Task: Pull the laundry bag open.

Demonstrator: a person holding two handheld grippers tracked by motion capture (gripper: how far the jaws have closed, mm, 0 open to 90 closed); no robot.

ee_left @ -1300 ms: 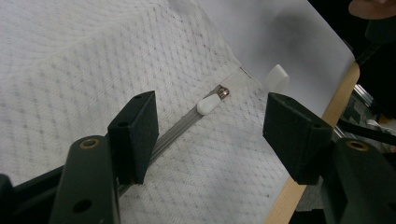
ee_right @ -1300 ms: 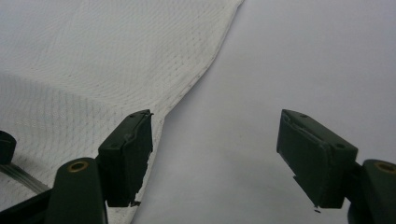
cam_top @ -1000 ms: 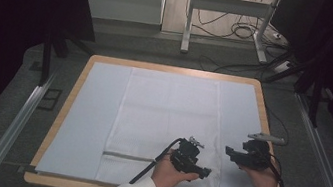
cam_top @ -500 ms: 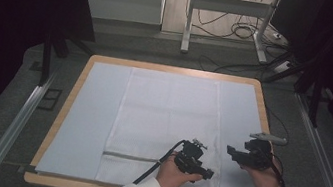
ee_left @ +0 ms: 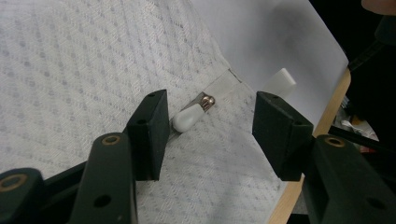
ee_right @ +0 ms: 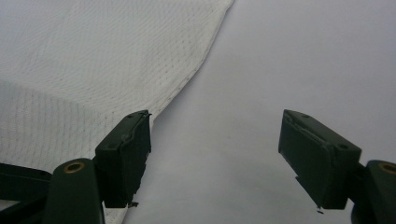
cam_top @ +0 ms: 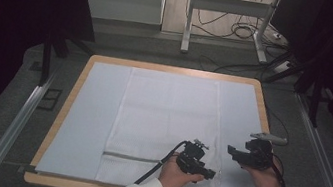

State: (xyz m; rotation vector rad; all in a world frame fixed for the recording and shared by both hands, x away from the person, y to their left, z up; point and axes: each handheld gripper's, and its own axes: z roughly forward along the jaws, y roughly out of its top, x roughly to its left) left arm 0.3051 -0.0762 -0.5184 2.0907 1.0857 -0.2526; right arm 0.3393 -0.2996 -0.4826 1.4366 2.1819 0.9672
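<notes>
At the near edge of the table (cam_top: 64,113), the left gripper (cam_top: 211,173) points right over the near right corner of the white mesh laundry bag (cam_top: 164,123). Its jaws, half open, have just been closing; the white zipper pull (ee_left: 188,116) lies between them, untouched. Just right, the right gripper (cam_top: 231,150) hangs wide open and empty beside the bag's right edge.

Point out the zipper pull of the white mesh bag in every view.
High view: zipper pull lies low, right of centre, at the left gripper tips.
Left gripper view: mid-frame, between the open jaws.
Right gripper view: I cannot make it out there.
Shared landmark: the mesh bag's hemmed edge.
</notes>
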